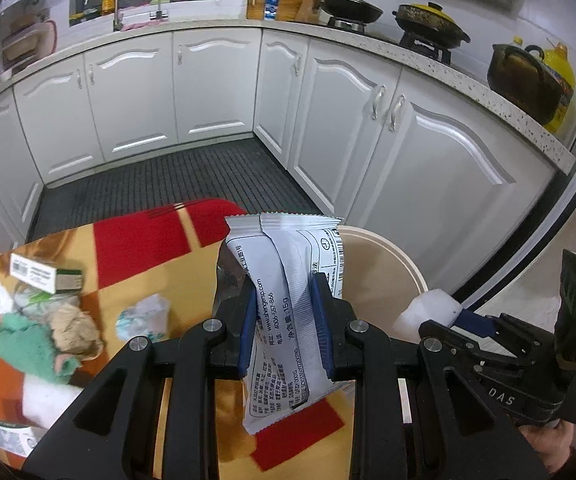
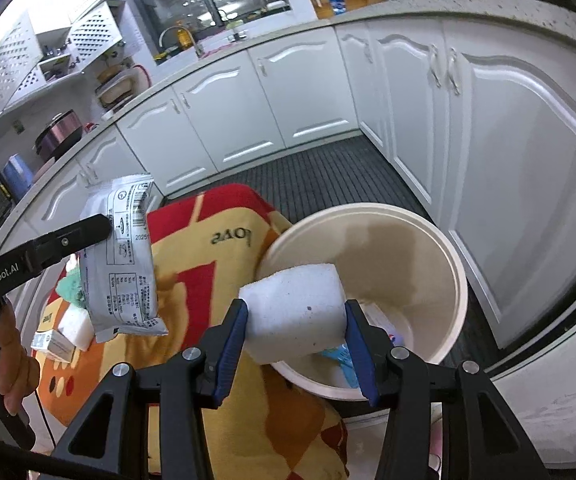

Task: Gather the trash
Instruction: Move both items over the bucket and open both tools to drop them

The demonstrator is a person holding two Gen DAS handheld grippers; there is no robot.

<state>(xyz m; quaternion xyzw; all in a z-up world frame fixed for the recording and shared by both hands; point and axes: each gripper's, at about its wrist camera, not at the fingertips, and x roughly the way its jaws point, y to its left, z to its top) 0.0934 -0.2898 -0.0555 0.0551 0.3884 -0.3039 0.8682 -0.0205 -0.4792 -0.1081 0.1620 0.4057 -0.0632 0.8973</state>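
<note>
Left hand-held gripper [image 1: 286,328]: blue pads pinched narrow on a silvery-white snack wrapper [image 1: 284,304], printed side toward the camera. Wrapper hangs upright between the pads, top edge crimped, bottom corner dangling over the table [image 1: 136,240].

Right hand-held gripper [image 2: 296,344]: jaws partly open and clamped on a white foam block [image 2: 294,312], one pad on each end. Block sits above the near rim of the cream bin [image 2: 462,280], tilted slightly.

Bin stands on the floor just beside the table's right edge, up against the white cabinets [image 1: 428,140]. Inside it, at the bottom, something blue and white (too hidden behind the pad to identify).

Table is covered with a red, orange and yellow checked cloth. Trash left on it, toward the left side: a small white-and-green carton [image 1: 46,276], a crumpled brown paper ball [image 1: 74,328], a green cloth wad [image 1: 28,344], a crumpled pale wrapper [image 1: 144,318], another white block [image 1: 46,402] near the front edge.

From the right wrist view the wrapper [image 2: 122,256] hangs to the left of the bin, over the cloth, not over the bin's opening. A person's fingers [image 2: 12,364] grip the left handle at the frame's edge.
</note>
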